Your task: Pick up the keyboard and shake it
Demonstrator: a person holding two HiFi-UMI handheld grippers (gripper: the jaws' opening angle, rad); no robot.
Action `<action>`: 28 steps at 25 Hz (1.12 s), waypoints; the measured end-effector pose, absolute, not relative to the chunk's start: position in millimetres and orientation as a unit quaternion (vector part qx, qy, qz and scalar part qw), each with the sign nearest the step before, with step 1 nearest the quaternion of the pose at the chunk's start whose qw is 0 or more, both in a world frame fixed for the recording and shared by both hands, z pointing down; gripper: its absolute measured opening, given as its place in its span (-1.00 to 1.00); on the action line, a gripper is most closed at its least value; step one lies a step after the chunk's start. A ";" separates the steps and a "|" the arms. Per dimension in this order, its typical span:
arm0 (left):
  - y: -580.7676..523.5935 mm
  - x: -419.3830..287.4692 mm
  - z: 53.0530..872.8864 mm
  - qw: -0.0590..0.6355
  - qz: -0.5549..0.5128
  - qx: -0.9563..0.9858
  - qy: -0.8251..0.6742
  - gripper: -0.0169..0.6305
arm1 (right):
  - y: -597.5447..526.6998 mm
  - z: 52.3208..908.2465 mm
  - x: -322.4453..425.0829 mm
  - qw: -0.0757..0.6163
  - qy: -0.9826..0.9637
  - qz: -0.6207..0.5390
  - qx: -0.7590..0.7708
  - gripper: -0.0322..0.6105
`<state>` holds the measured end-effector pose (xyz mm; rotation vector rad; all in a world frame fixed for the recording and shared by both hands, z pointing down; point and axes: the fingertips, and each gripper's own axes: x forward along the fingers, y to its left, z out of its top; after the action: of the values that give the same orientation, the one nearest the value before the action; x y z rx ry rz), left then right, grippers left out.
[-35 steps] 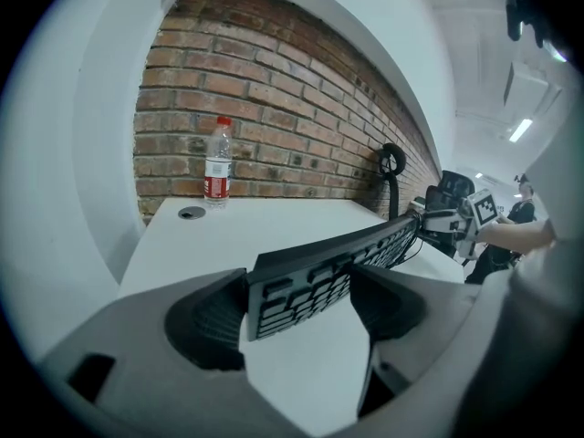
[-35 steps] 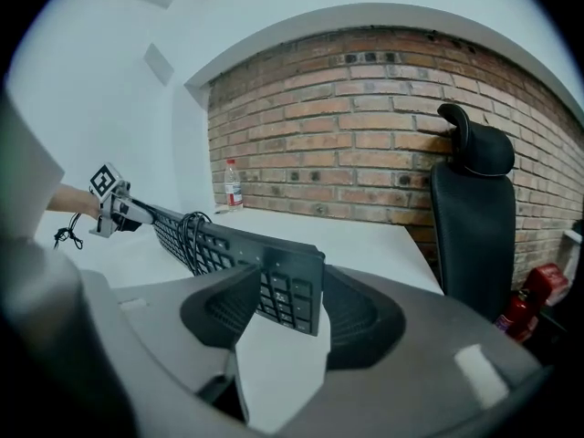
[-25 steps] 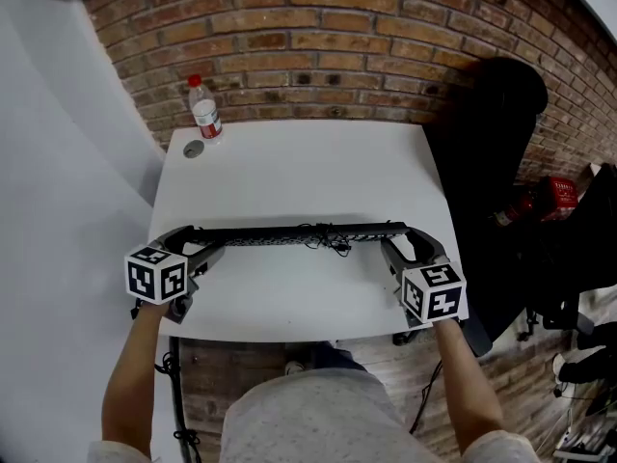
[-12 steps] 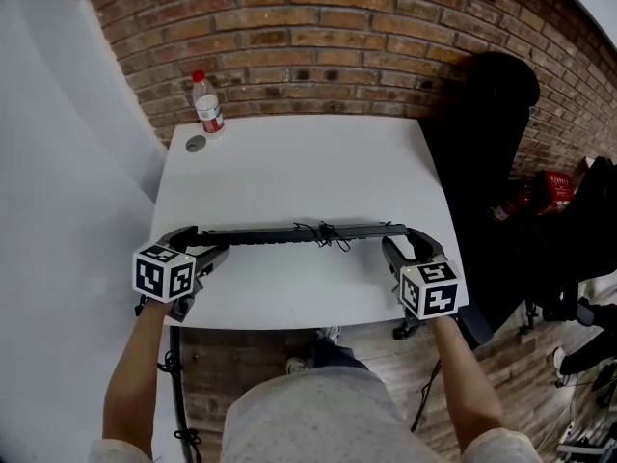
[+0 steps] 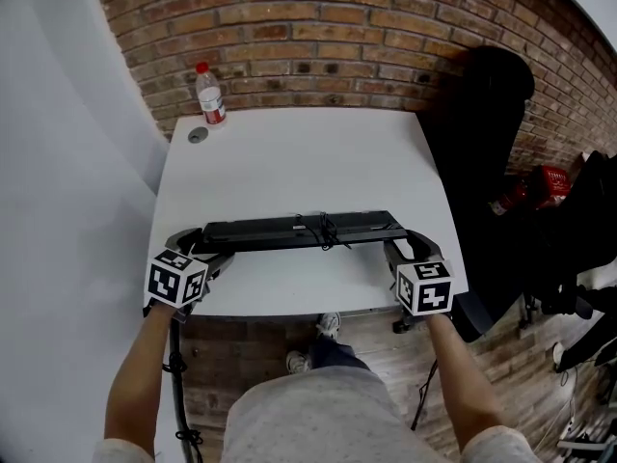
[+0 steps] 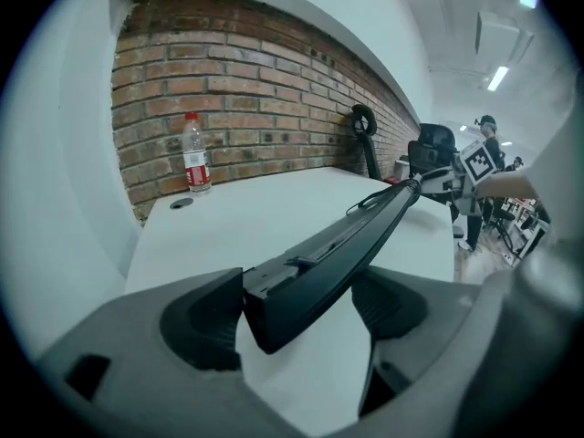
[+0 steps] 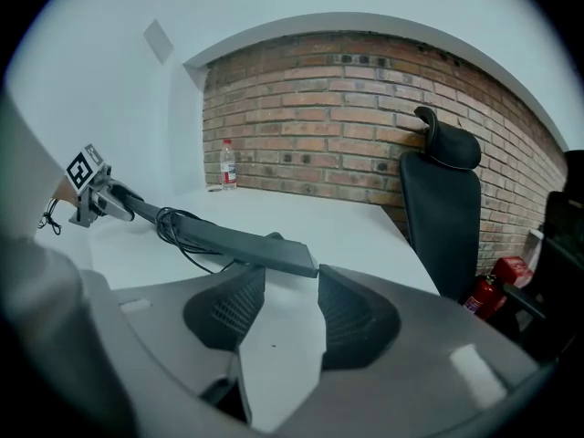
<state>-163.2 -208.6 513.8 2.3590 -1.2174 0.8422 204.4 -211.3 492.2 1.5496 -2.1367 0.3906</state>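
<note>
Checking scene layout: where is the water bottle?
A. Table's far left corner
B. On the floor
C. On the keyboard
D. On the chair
A: the water bottle stands upright at the table's far left corner, near the brick wall.

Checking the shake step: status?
Left gripper shut on keyboard end. Right gripper just closed further on other end. Keyboard tilted between both, cable coiled on it. Bottle at far corner, nothing blocking.
</note>
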 end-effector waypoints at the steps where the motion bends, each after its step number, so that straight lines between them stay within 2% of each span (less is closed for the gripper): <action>1: -206.9 -163.0 514.9 0.173 0.301 0.833 -0.430 0.17 | -209.4 493.3 204.6 0.236 -0.777 0.141 0.566 -0.32; 13: -193.0 -165.2 535.9 0.119 0.355 0.822 -0.429 0.18 | -187.6 515.0 204.5 0.284 -0.763 0.113 0.569 -0.33; 20: -187.8 -164.6 552.1 0.087 0.401 0.810 -0.420 0.20 | -177.0 530.1 205.3 0.338 -0.750 0.093 0.561 -0.32; 28: -188.2 -166.8 555.2 0.103 0.403 0.808 -0.417 0.24 | -173.6 533.9 203.9 0.388 -0.741 0.081 0.542 -0.31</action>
<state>-166.8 -188.2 555.2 2.3858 -1.2293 1.1902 203.9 -173.6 533.9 1.3794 -1.8854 0.2053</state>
